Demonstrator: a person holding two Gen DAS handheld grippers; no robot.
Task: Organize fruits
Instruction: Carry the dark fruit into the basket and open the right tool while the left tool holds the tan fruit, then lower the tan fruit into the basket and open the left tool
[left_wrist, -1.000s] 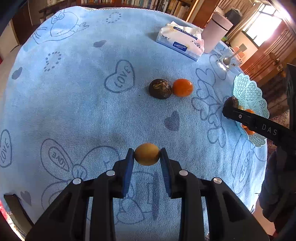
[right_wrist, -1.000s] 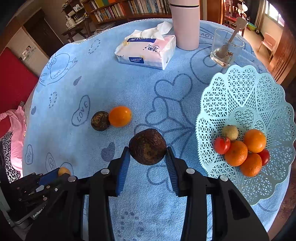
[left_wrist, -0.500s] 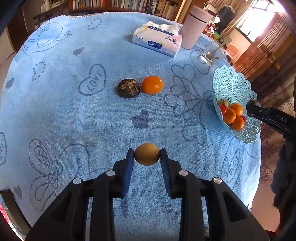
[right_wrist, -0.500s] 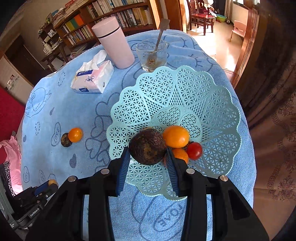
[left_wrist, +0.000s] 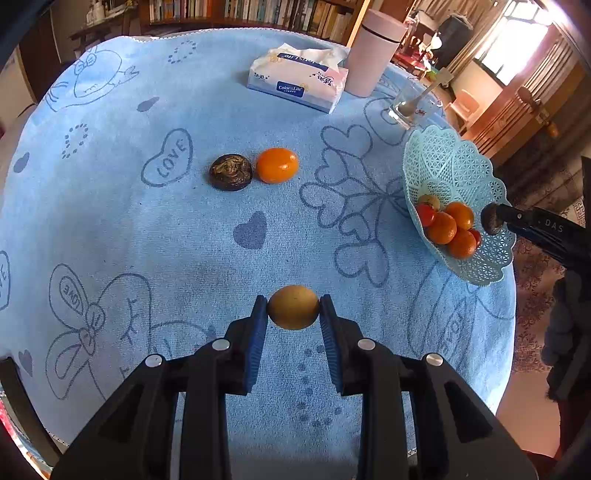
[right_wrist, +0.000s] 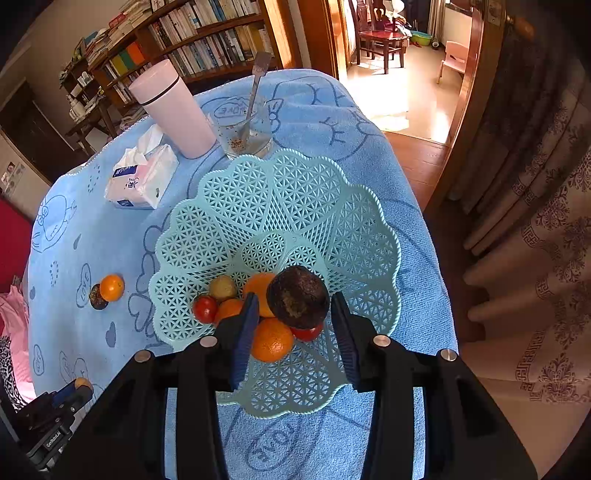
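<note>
My left gripper is shut on a small yellow-brown fruit, held above the blue tablecloth. My right gripper is open over the light-blue lattice basket; a dark brown fruit sits between its spread jaws, free of the left pad and above the oranges and tomatoes in the basket. A second dark fruit and an orange lie side by side mid-table. The basket and the right gripper's tip also show in the left wrist view.
A tissue pack, a pink tumbler and a glass with a spoon stand at the far side. The basket sits near the table's right edge, with the floor beyond. A bookshelf is behind.
My right gripper has opened over the basket, and the dark fruit is no longer clamped. My left gripper has held its fruit and shifted slightly toward the basket.
</note>
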